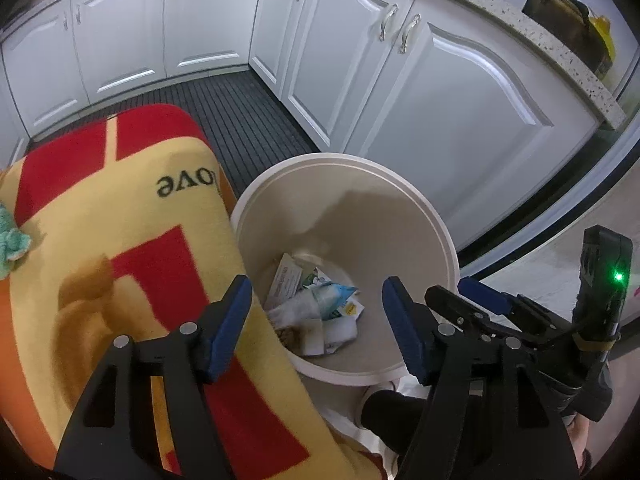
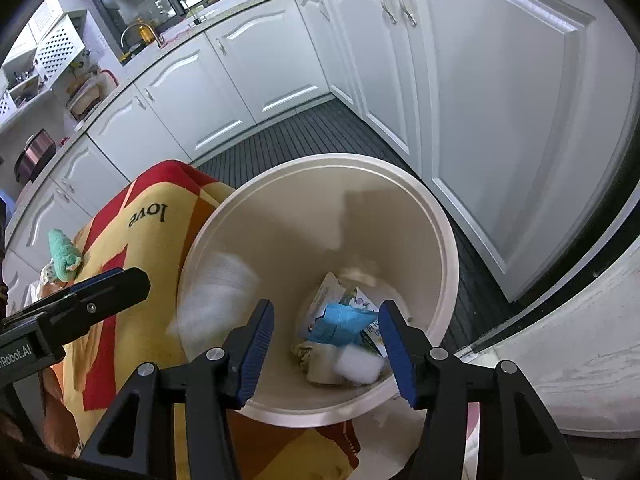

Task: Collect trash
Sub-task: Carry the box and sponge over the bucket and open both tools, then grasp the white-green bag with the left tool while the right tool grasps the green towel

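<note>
A round cream waste bin [image 1: 404, 196] [image 2: 440, 224] stands on the floor beside a table draped in a red and yellow cloth [image 1: 120, 220] [image 2: 112, 232]. Crumpled paper and wrappers [image 1: 316, 304] [image 2: 340, 328] lie at its bottom. A blurred white piece [image 2: 218, 296] is in the air inside the bin by its left wall. My left gripper [image 1: 316, 328] is open and empty above the bin's near rim. My right gripper [image 2: 326, 348] is open and empty over the bin; it also shows in the left wrist view [image 1: 480, 300].
White kitchen cabinets [image 1: 440, 92] [image 2: 500, 100] run along the back and right. A dark ribbed mat [image 1: 240, 120] covers the floor behind the bin. A green knitted item [image 1: 12, 244] [image 2: 64, 256] lies on the cloth at left.
</note>
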A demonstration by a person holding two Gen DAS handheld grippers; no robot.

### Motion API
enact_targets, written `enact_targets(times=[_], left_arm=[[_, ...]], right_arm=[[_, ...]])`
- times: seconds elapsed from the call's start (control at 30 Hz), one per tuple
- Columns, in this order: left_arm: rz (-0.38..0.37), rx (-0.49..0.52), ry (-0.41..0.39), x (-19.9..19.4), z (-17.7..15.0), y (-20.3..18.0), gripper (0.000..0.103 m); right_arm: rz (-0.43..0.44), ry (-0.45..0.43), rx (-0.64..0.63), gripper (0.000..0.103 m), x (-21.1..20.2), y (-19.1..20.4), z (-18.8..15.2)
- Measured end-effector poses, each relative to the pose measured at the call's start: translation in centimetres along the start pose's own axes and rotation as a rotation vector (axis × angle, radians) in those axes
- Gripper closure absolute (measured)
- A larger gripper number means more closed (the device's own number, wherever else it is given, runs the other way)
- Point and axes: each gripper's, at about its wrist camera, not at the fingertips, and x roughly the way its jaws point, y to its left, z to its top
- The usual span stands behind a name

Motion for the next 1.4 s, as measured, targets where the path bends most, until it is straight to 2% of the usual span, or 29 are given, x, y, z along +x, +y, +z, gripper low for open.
enact_targets(times=[0.1, 0.23, 0.43, 0.6, 0.7, 0.87, 0.9, 1.03, 1.17, 1.4], left_arm=[[0.018, -0.015, -0.02, -1.4, -0.4, 0.7, 0.036], [0.044, -0.043, -0.039, -3.4, -1.1, 2.3, 0.036], [0.114, -0.098, -0.064, -7.6, -3.3, 7.0, 0.036], [0.206, -0.164, -0.106, -12.5, -5.4, 13.3, 0.036], [0.293, -0.205, -0.138, -15.5, -6.6, 17.6, 0.036], [0.384, -0.265, -0.16, -18.6, -7.9, 24.8, 0.034], [0.386, -0.266, -0.159, -18.7, -7.9, 25.7, 0.031], [0.385, -0.26, -0.154, -18.5, -8.3, 29.3, 0.031], [0.35, -0.265, -0.119, -16.7, -7.7, 32.4, 0.031], [0.27, -0.28, -0.073, -14.5, -6.6, 35.6, 0.031]], right_arm=[[0.009, -0.005, -0.018, 0.041, -0.4, 0.8, 0.0], [0.03, -0.015, -0.069, 0.038, -1.1, 2.7, -0.4], [0.081, -0.019, -0.149, 0.032, -1.5, 7.1, -0.6], [0.148, -0.006, -0.251, 0.031, -1.2, 12.2, -0.9], [0.196, 0.005, -0.3, 0.029, -0.7, 15.4, -0.9], [0.292, 0.017, -0.386, 0.029, 0.7, 21.8, -0.1], [0.308, 0.021, -0.406, 0.029, 1.1, 23.4, 0.2], [0.356, 0.024, -0.464, 0.028, 3.0, 28.4, 1.2], [0.372, 0.053, -0.508, 0.027, 6.0, 32.9, 2.7], [0.36, 0.106, -0.511, 0.027, 10.9, 36.3, 4.4]])
